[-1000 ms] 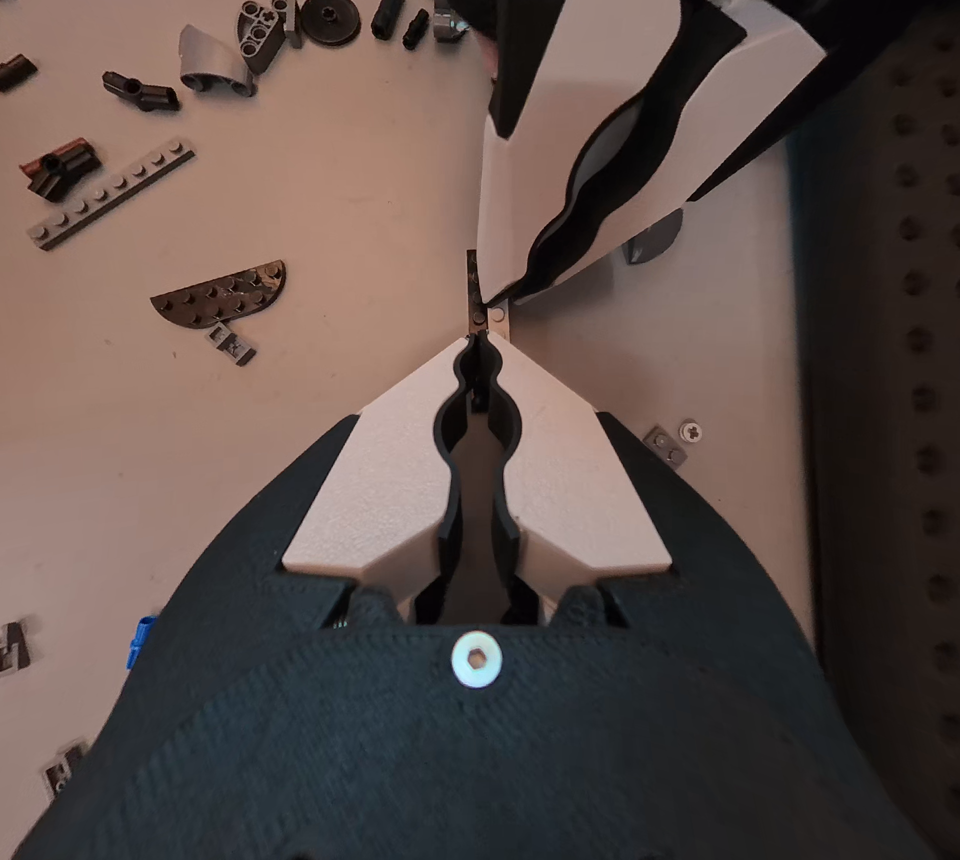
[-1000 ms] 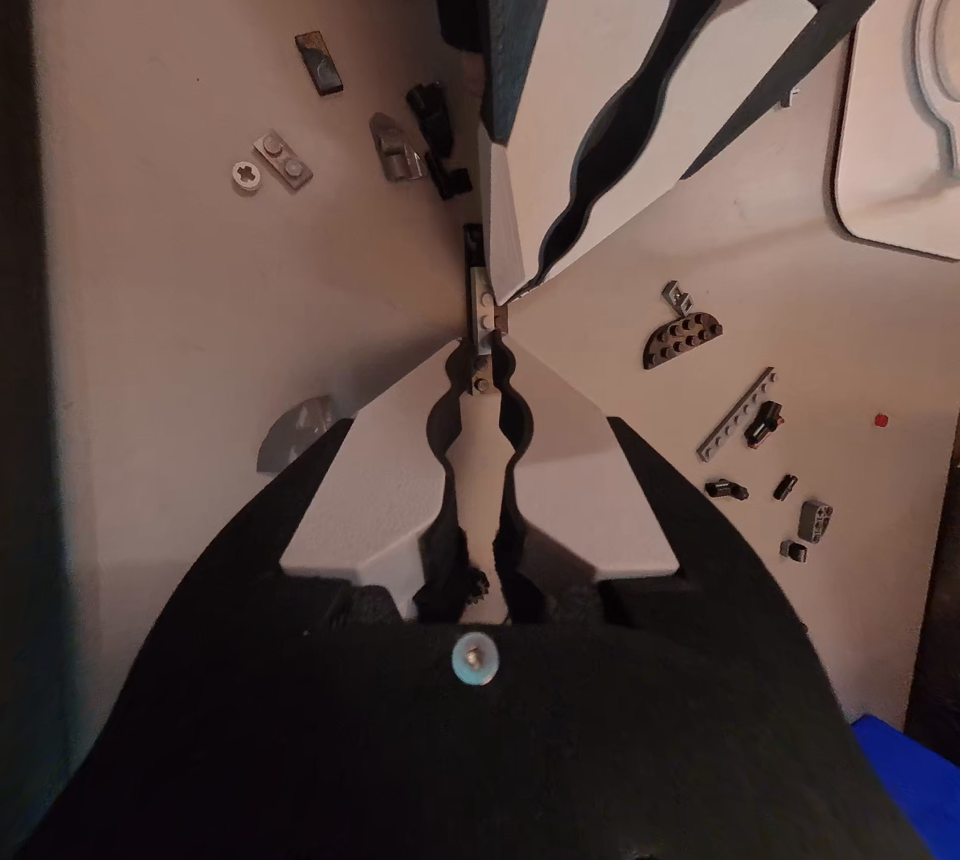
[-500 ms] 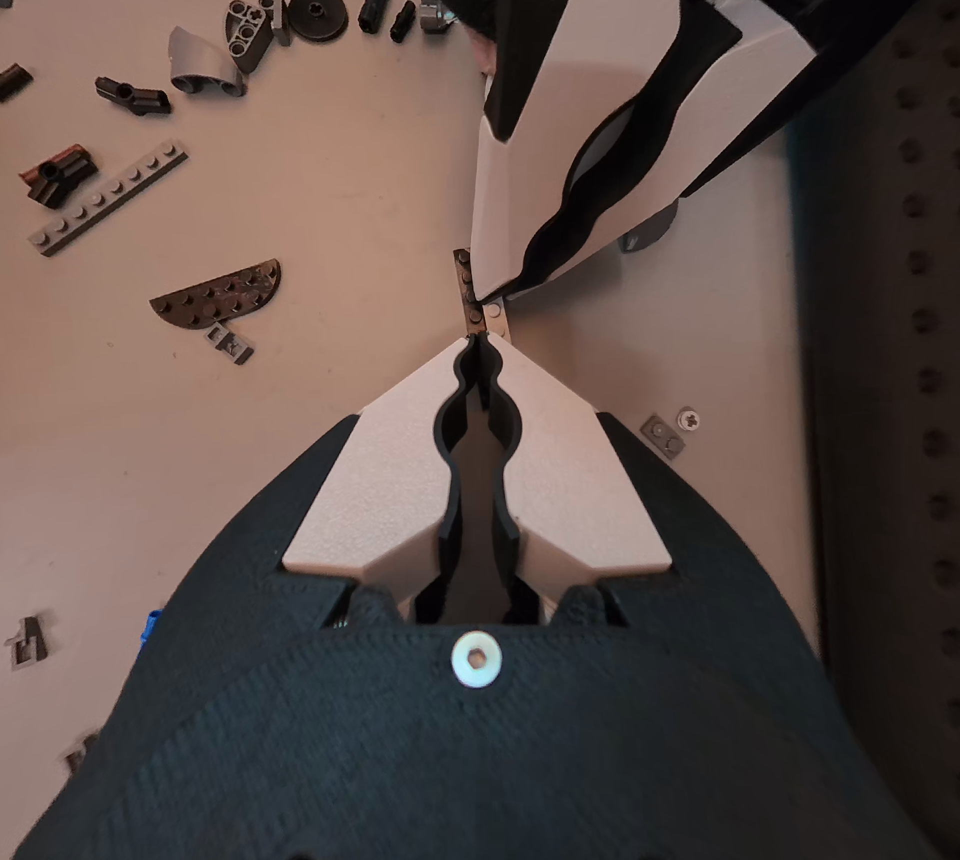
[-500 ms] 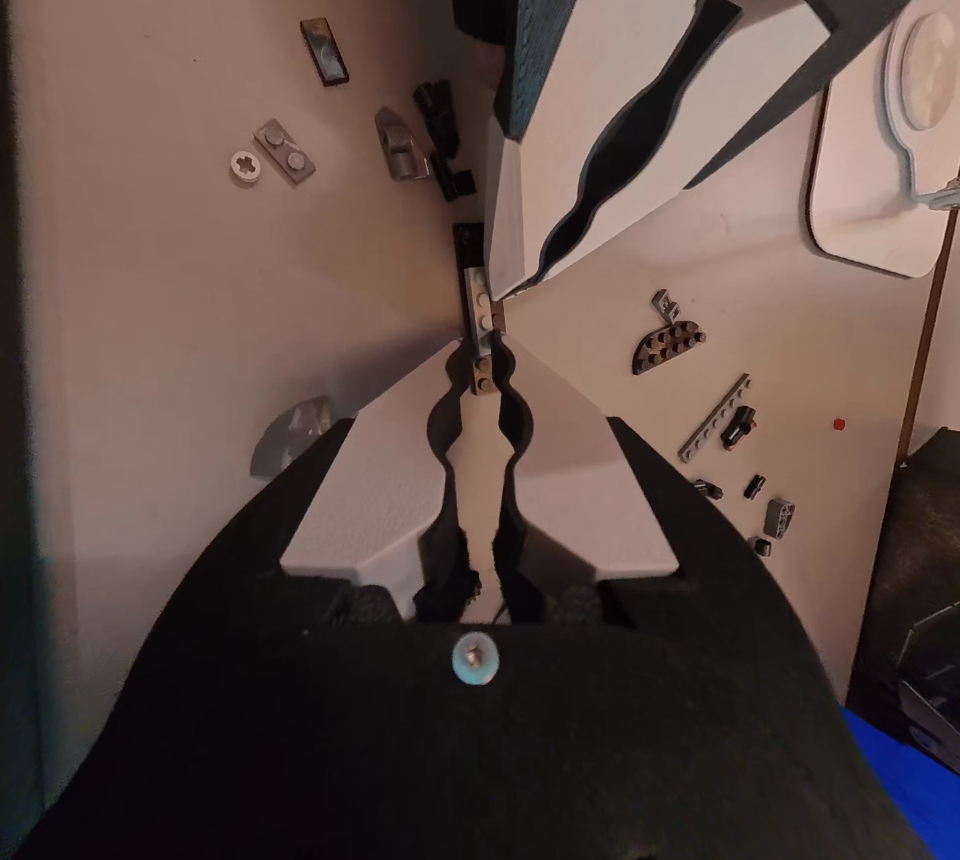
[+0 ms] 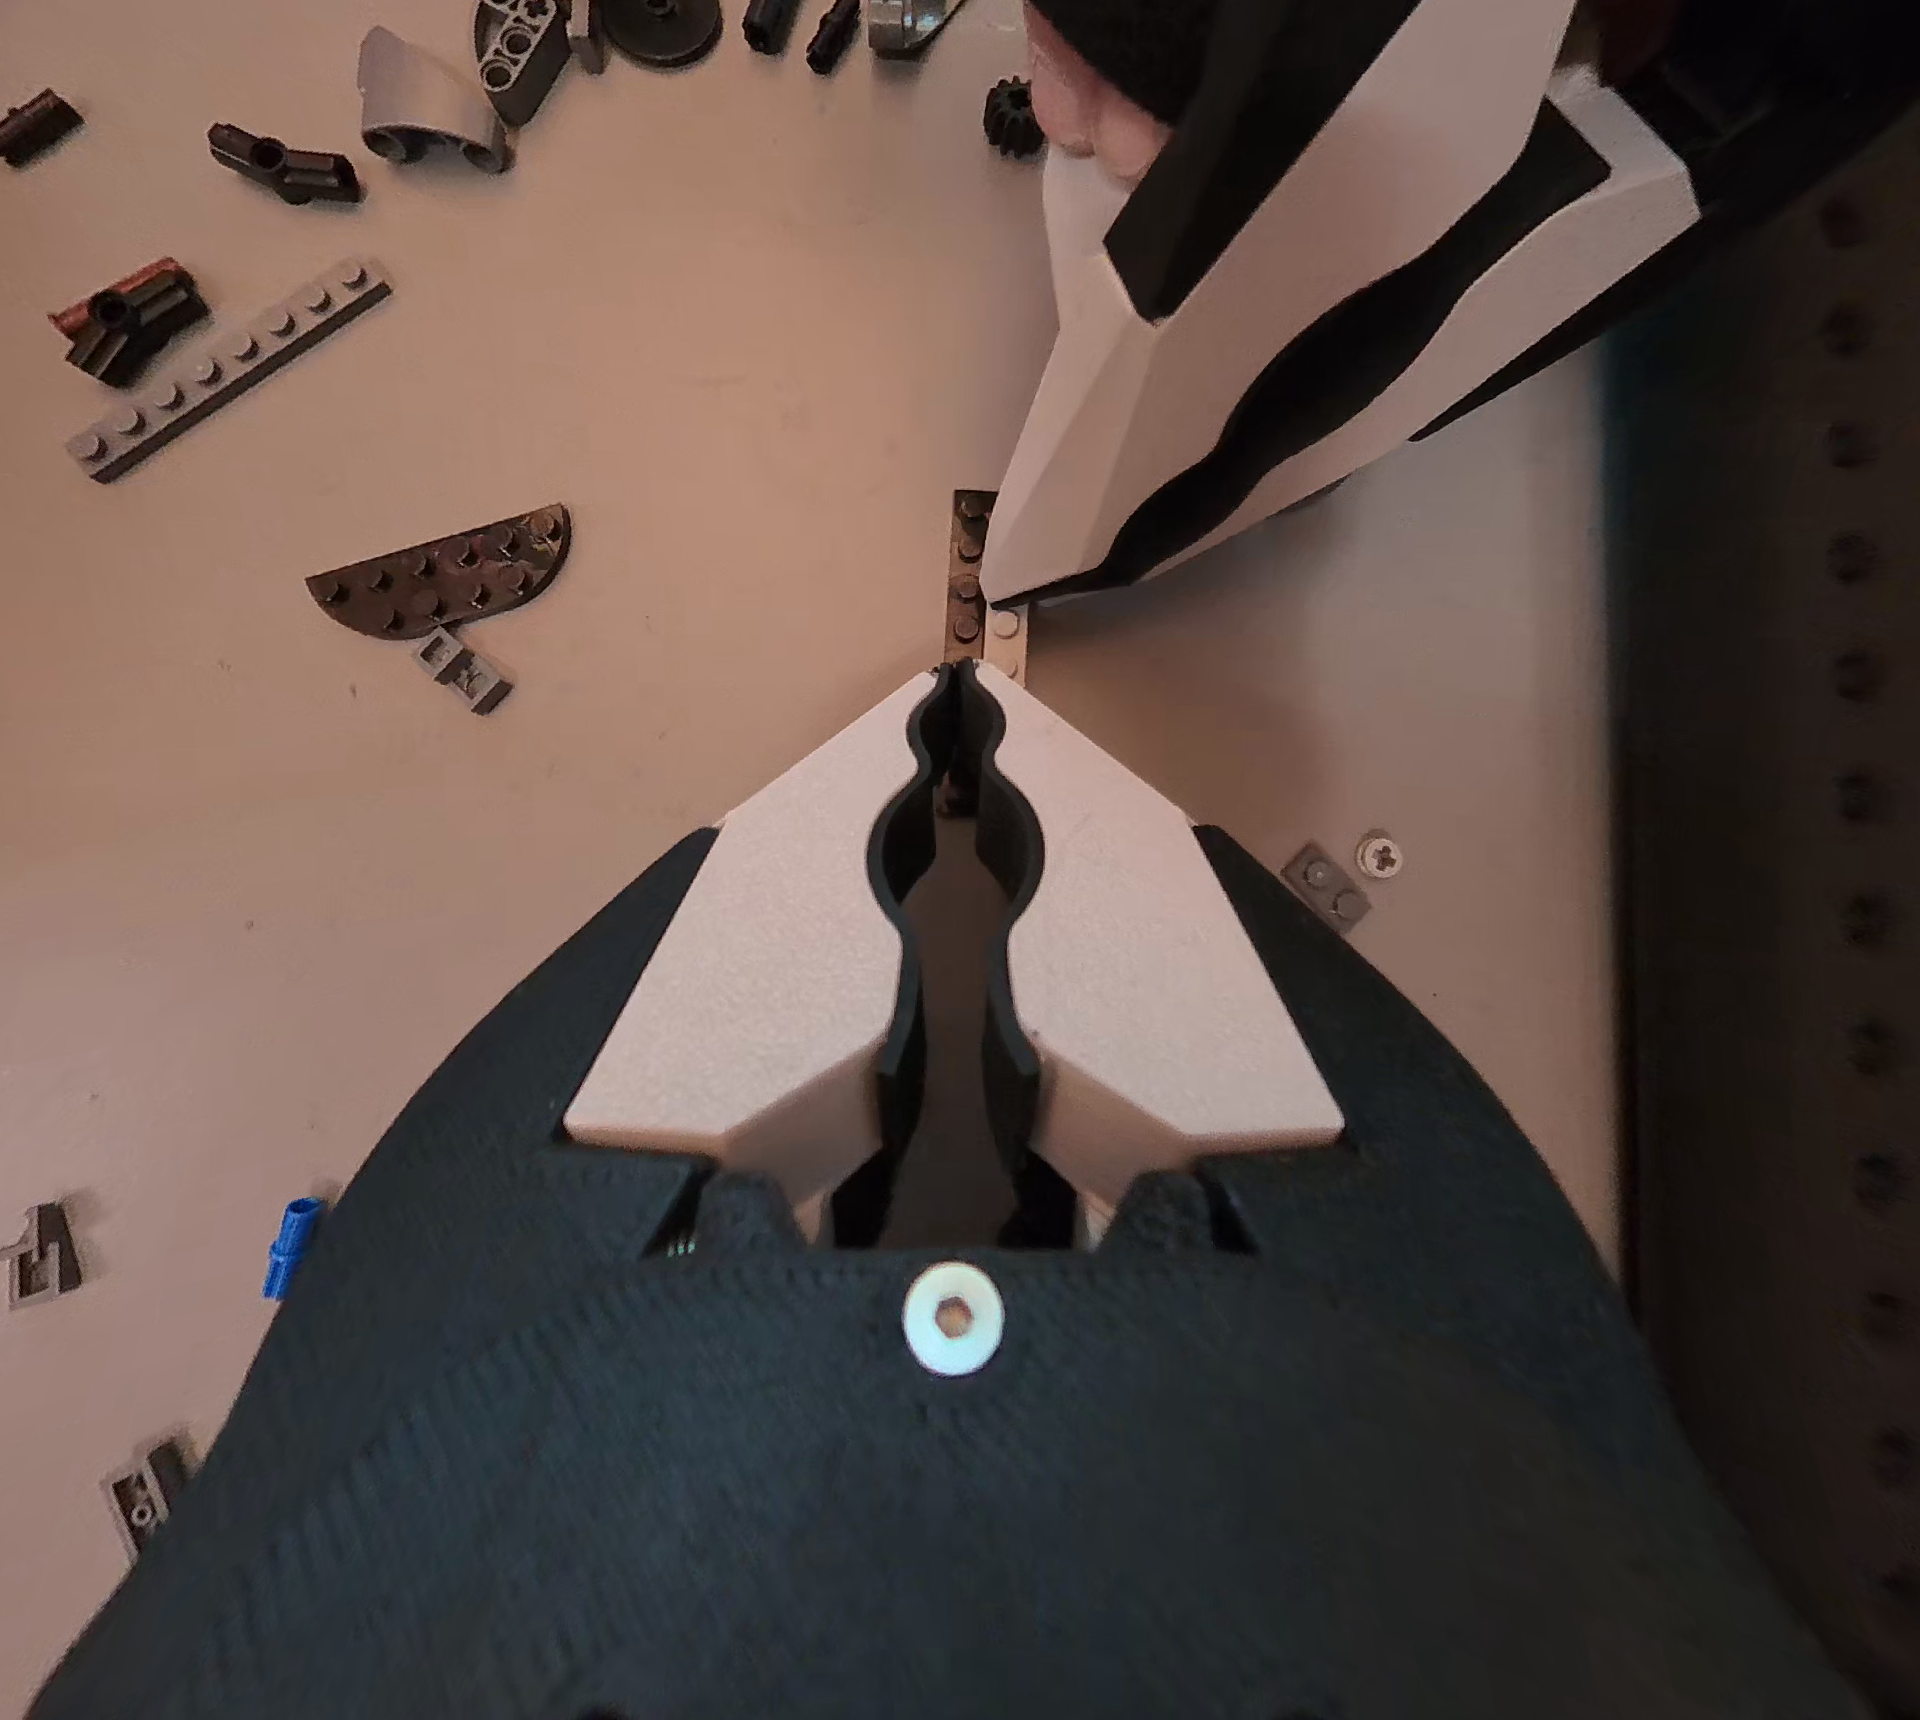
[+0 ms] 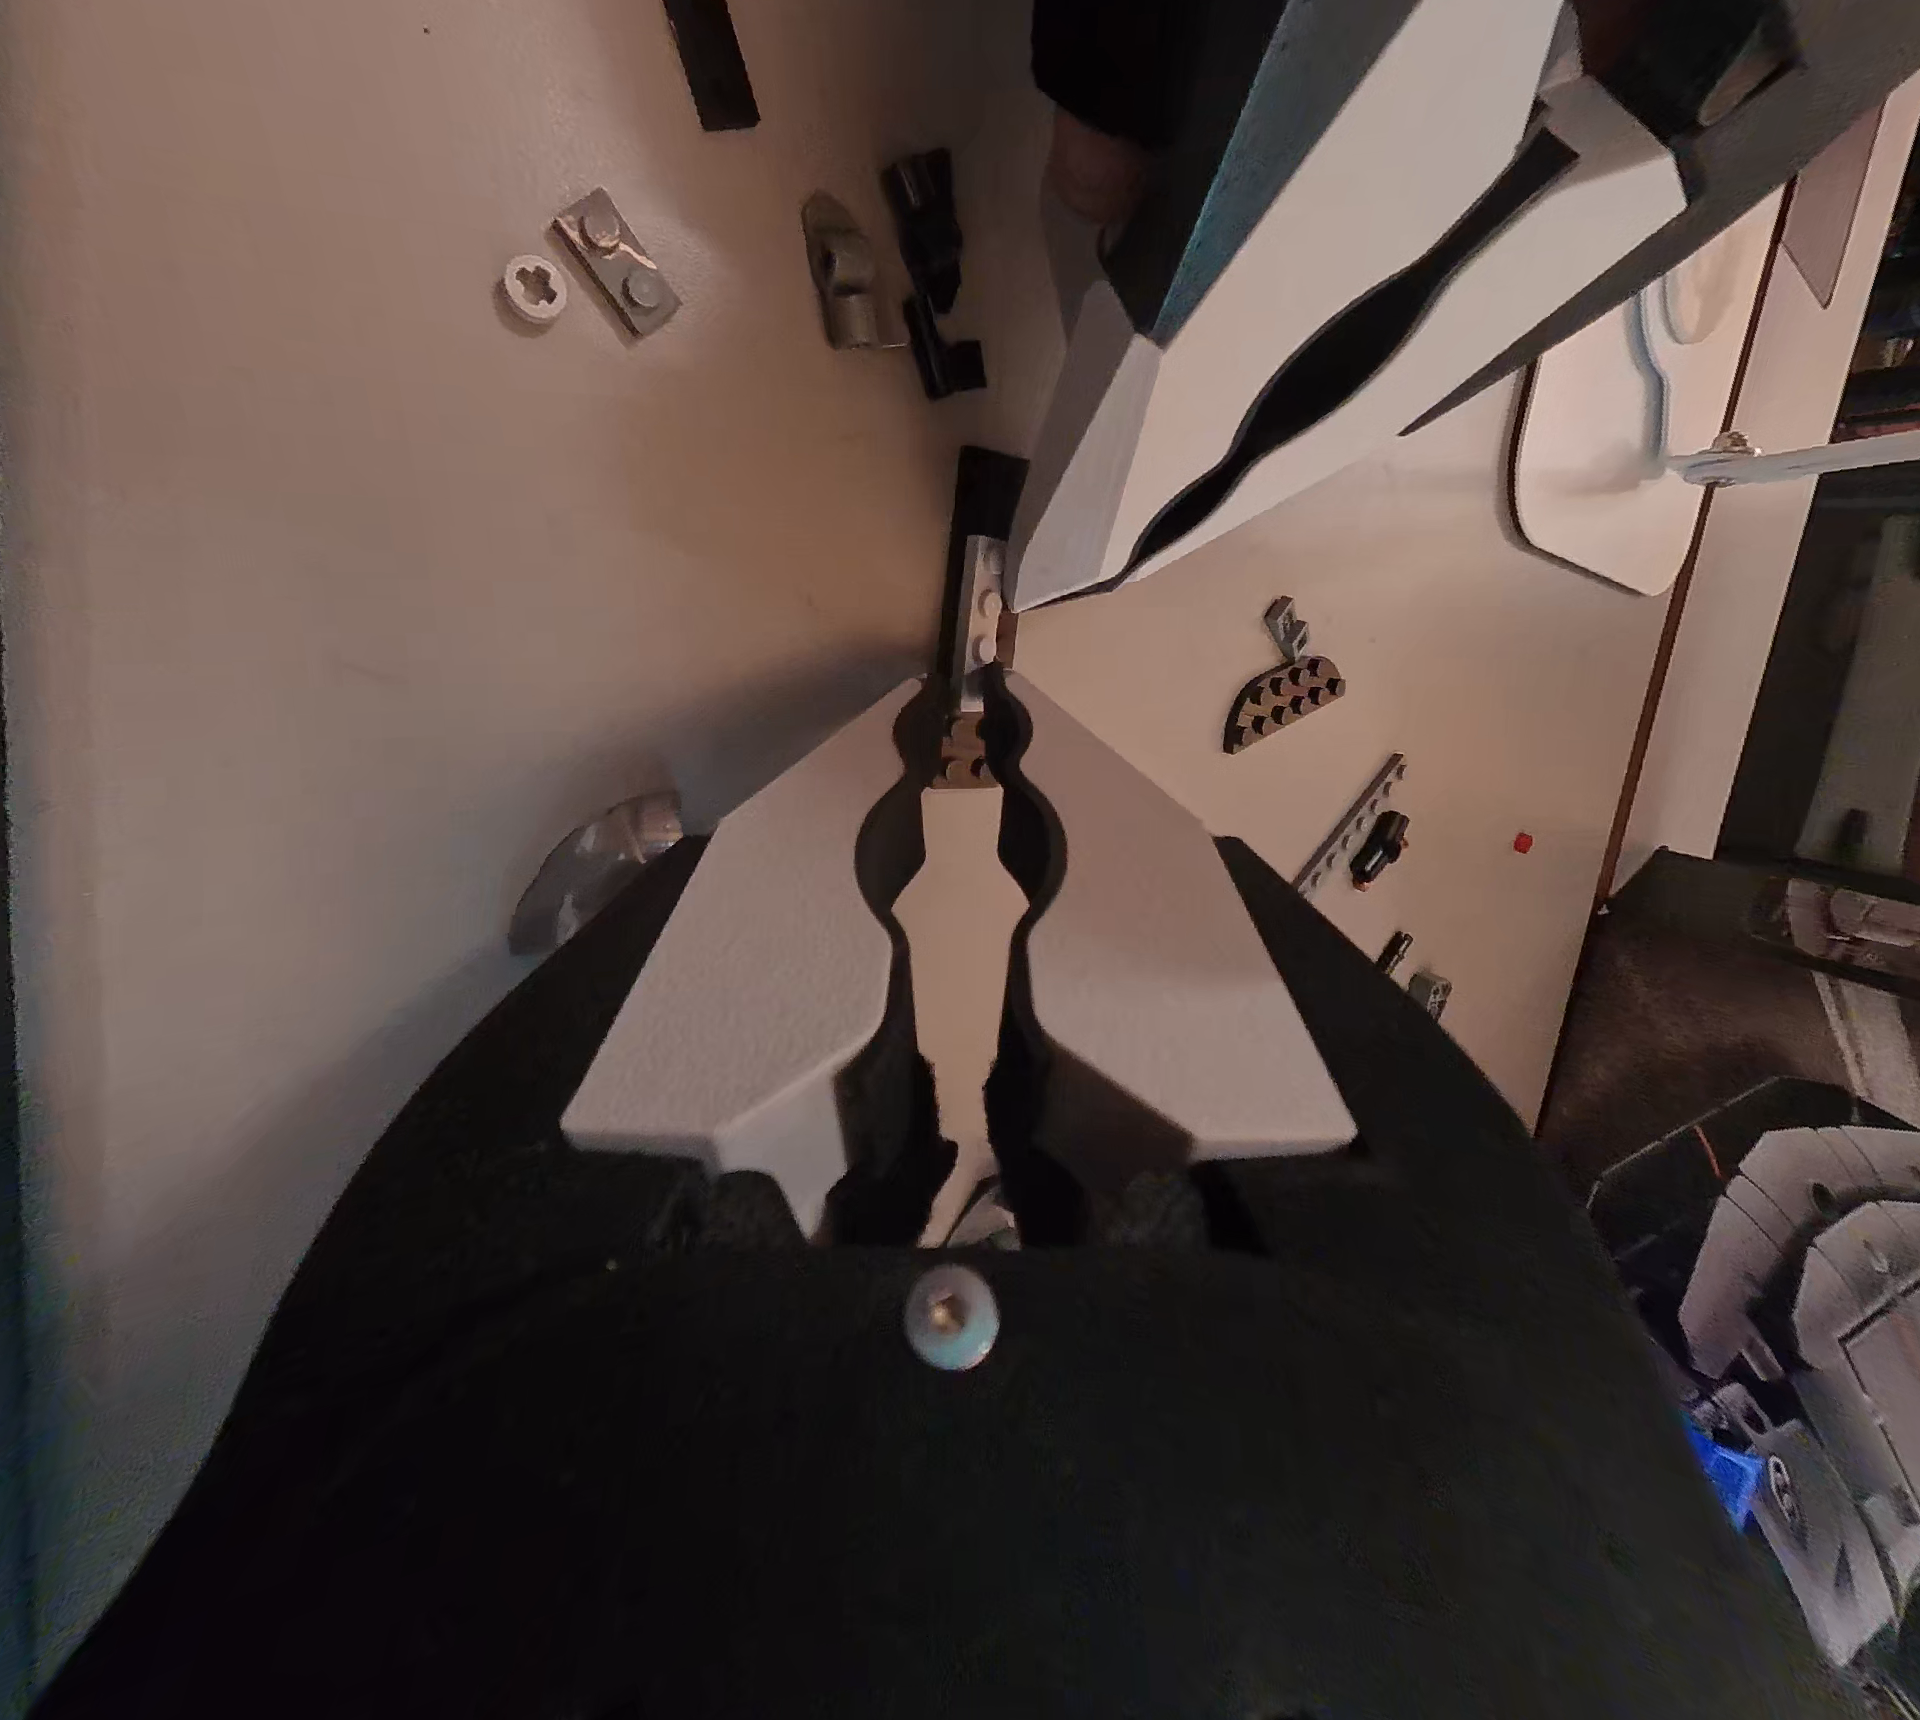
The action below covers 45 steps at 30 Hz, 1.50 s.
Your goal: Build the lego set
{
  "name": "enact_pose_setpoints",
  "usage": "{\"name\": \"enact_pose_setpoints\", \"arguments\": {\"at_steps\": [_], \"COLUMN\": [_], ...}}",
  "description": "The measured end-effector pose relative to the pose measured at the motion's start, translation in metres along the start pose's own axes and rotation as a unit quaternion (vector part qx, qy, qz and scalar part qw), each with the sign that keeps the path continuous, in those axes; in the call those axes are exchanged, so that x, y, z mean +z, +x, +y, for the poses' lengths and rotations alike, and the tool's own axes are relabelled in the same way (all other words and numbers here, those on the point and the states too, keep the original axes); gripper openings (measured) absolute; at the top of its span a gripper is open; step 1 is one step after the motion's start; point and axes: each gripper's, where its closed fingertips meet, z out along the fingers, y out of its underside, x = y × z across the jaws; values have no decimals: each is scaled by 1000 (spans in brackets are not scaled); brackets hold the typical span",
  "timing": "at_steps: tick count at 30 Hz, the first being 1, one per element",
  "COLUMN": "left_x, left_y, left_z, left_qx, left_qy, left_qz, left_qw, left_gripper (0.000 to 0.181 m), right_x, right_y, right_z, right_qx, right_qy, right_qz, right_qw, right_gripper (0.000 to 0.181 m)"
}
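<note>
My left gripper (image 5: 961,673) has its jaws closed on the near end of a narrow stack of plates (image 5: 971,569), a dark studded strip with a light grey plate (image 5: 1006,626) alongside it, held above the table (image 5: 675,382). My right gripper (image 6: 961,683) meets it from the opposite side, its jaws also closed on the same stack of plates (image 6: 982,600), pinching the end that points toward it; in that view the light grey studded plate lies over a black strip that sticks out beyond it. Each gripper's tips show in the other's view, angled down onto the stack from the upper right, so both grips sit close together on the one small assembly. Loose pieces lie spread over the table: a dark half-round plate (image 5: 447,574) well to the left of the stack, a long grey plate (image 5: 229,371) farther left, a black round disc (image 5: 662,6) near the far edge, and a small grey two-stud plate (image 5: 1325,881) beside a white round stud (image 5: 1380,857) to the right.
</note>
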Motion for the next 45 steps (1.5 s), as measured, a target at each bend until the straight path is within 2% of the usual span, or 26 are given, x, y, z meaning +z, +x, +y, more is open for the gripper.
{"name": "enact_pose_setpoints", "arguments": {"at_steps": [11, 19, 21, 26, 32, 37, 41, 45], "left_x": [1, 5, 6, 6, 1, -12, -2, -1], "left_y": [-2, -2, -1, 0, -7, 6, 14, 12], "left_z": [2, 0, -1, -1, 2, -13, 0, 2], "left_qx": [-1, 3, 9, 4, -9, -22, 4, 5], "left_qy": [-10, -11, -11, -7, -7, 43, -1, -4], "left_qz": [-14, -16, -17, -12, -11, 36, 41, 39], "left_qw": [1000, 1000, 1000, 1000, 1000, 998, 999, 999], "left_gripper": [0, 0, 0, 0, 0, 0, 0, 0], "right_x": [-1, -1, -1, 0, 0, -1, -1, -1], "right_y": [-3, -5, -10, -3, -3, -3, -3, -3], "right_z": [-1, -6, -17, -7, -7, -4, -4, -4], "right_qx": [-69, -93, -73, -49, -25, 7, 52, 74], "right_qy": [-42, -52, -17, -40, -27, -12, 11, 27], "right_qz": [46, 52, 36, 34, 19, 5, -25, -52], "right_qw": [996, 993, 997, 997, 999, 1000, 998, 996], "right_gripper": [5, 6, 5, 5, 5, 5, 4, 4]}}
